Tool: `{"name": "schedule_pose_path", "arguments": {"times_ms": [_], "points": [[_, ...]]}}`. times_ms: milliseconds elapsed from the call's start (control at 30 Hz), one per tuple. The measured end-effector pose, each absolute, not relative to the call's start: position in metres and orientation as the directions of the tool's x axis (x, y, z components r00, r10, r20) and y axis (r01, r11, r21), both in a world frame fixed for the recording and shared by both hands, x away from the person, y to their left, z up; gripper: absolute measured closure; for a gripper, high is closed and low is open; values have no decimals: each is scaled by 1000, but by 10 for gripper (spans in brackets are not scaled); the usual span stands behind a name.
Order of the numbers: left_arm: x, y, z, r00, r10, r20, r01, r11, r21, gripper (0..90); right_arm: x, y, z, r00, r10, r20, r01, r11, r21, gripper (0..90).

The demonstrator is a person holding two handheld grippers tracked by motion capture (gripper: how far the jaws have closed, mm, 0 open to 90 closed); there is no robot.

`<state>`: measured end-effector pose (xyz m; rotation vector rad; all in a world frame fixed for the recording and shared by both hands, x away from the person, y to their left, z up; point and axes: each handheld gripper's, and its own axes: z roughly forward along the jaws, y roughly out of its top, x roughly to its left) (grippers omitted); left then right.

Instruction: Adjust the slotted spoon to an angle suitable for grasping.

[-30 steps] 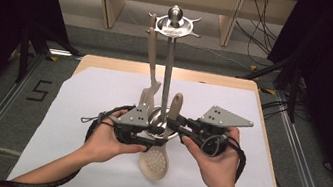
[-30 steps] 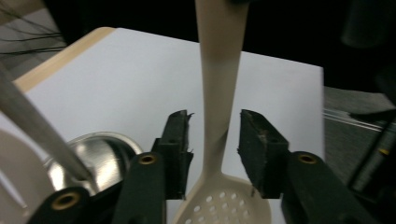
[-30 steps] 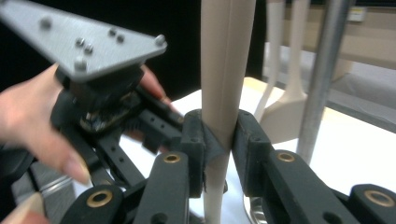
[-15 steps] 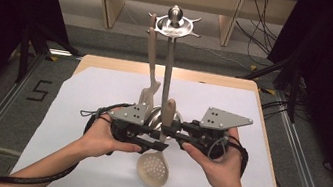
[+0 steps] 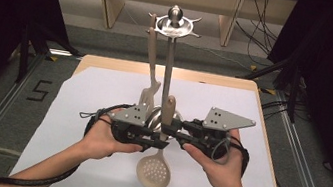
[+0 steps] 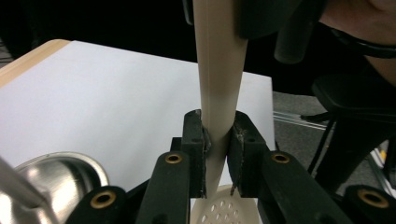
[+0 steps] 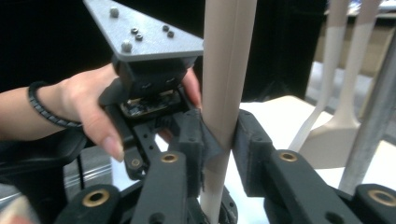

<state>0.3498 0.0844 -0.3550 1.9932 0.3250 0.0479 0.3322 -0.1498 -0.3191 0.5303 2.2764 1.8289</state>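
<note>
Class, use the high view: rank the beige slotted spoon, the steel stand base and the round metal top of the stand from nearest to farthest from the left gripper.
1. Beige slotted spoon, its handle between the left gripper jaws.
2. Steel stand base, just behind the gripper.
3. Round metal top of the stand, high at the far side.

1 overhead, 2 close jaw-level cameras

Beige skimmer handle (image 6: 219, 88) between jaws
</note>
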Motion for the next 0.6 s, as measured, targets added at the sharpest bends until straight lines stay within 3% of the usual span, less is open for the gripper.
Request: {"name": "schedule_pose_path", "arguments": {"times_ms": [300, 600], "points": [[353, 85, -350, 935, 339, -105, 244, -397, 885, 777, 331, -151, -319, -896, 441, 51, 144, 182, 973, 616], [357, 87, -342, 913, 402, -75, 244, -387, 889, 777, 333, -162, -320, -860, 508, 45, 132, 137, 982, 595]]}}
